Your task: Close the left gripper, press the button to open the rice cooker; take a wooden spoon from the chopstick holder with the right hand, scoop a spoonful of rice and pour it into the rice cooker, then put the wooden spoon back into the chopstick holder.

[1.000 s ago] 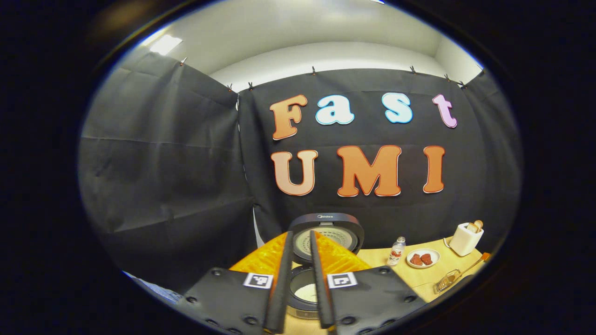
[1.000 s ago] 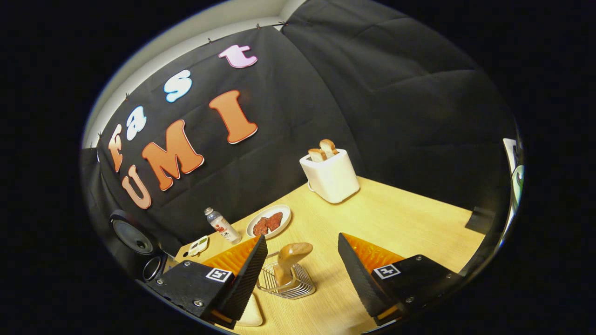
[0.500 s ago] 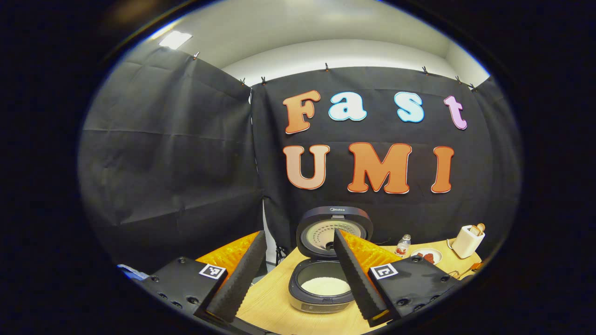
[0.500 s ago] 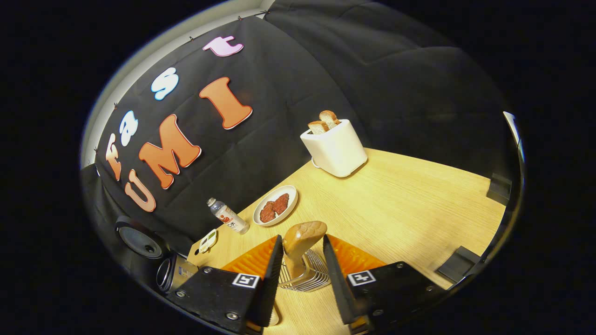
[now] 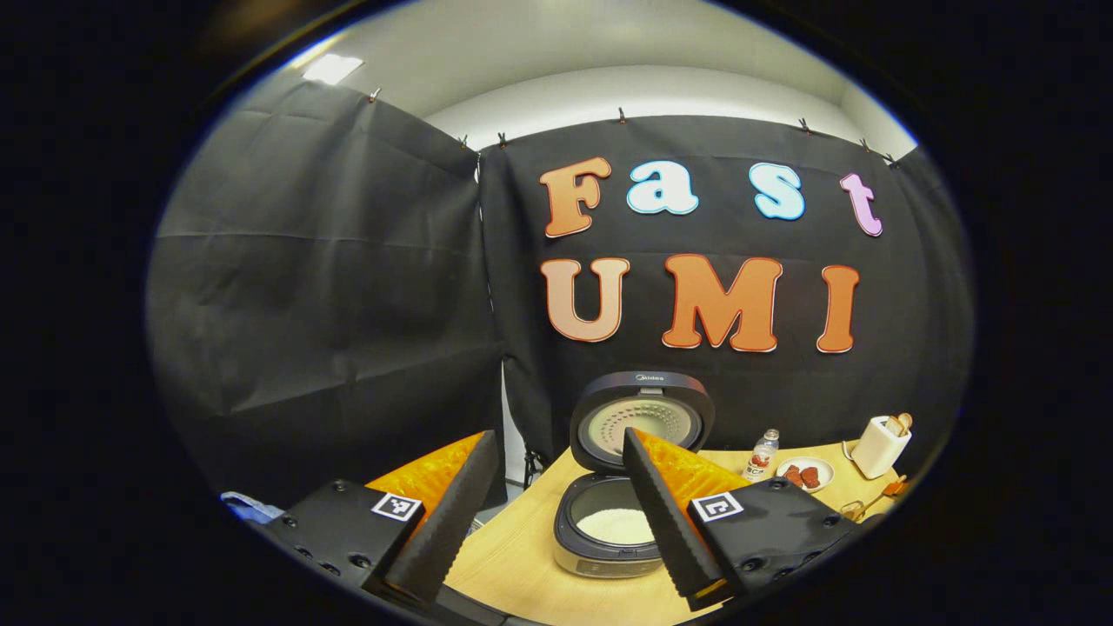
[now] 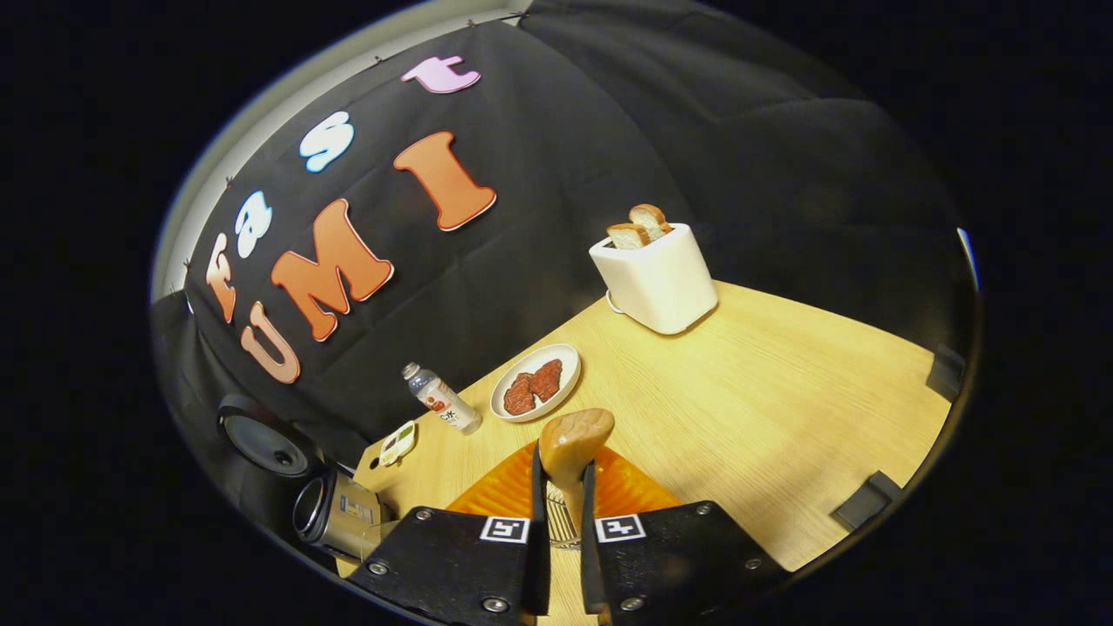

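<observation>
The rice cooker (image 5: 609, 543) stands with its lid (image 5: 642, 422) raised and white rice (image 5: 617, 524) in the pot. My left gripper (image 5: 556, 443) hangs open in front of it, holding nothing. In the right gripper view the cooker (image 6: 339, 517) lies at the lower left. The wooden spoon (image 6: 576, 439) stands bowl-up in the wire chopstick holder (image 6: 556, 522). My right gripper (image 6: 563, 476) is shut on the spoon's neck just below the bowl. The holder's lower part is hidden behind the fingers. The holder with the spoon (image 5: 869, 504) sits at the far right in the left gripper view.
On the wooden table (image 6: 765, 409) stand a white toaster (image 6: 656, 278) with bread slices, a plate (image 6: 535, 393) of red meat, a small bottle (image 6: 442, 400) and a small white item (image 6: 398, 443). Black clamps (image 6: 869, 509) sit on the table's right edge.
My left gripper went from shut to open and drew back from the cooker. My right gripper closed from wide open onto the wooden spoon.
</observation>
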Tool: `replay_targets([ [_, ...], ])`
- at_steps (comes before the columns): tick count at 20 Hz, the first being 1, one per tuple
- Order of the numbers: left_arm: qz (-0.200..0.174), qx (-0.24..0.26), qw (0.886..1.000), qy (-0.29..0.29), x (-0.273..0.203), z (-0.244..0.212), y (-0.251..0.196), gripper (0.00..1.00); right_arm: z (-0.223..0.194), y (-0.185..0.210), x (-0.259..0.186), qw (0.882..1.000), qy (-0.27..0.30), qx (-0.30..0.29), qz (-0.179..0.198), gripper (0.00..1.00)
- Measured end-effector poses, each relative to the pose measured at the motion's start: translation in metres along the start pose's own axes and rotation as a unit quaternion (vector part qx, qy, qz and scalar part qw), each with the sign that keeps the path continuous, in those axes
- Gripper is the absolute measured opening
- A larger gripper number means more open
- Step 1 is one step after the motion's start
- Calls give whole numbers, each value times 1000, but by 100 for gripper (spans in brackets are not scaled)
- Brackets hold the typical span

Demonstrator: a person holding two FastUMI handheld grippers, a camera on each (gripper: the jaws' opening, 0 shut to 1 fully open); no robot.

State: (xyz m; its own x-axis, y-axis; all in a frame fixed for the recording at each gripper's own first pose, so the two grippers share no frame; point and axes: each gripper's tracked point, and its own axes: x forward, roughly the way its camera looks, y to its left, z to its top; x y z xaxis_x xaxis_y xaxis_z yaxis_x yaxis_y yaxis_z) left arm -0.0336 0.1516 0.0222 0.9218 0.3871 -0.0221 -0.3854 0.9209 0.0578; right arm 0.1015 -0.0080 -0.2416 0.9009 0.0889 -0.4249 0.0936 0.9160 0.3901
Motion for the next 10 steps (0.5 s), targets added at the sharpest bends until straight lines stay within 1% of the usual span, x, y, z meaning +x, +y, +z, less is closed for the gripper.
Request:
replay_targets([
  [4, -9, 2, 1000, -16, 12, 9, 3, 97, 17, 14, -13, 1000, -18, -22, -11, 13],
  [5, -6, 1, 1000, -20, 16, 9, 8, 98, 22, 18, -18, 999, -24, -28, -14, 13],
  [7, -16, -9, 1000, -23, 22, 9, 6, 100, 35, 26, -27, 998, -37, -40, -18, 13],
  [10, -24, -8, 999, -21, 37, 4, 11, 97, 52, 46, -44, 997, -58, -50, -17, 13],
])
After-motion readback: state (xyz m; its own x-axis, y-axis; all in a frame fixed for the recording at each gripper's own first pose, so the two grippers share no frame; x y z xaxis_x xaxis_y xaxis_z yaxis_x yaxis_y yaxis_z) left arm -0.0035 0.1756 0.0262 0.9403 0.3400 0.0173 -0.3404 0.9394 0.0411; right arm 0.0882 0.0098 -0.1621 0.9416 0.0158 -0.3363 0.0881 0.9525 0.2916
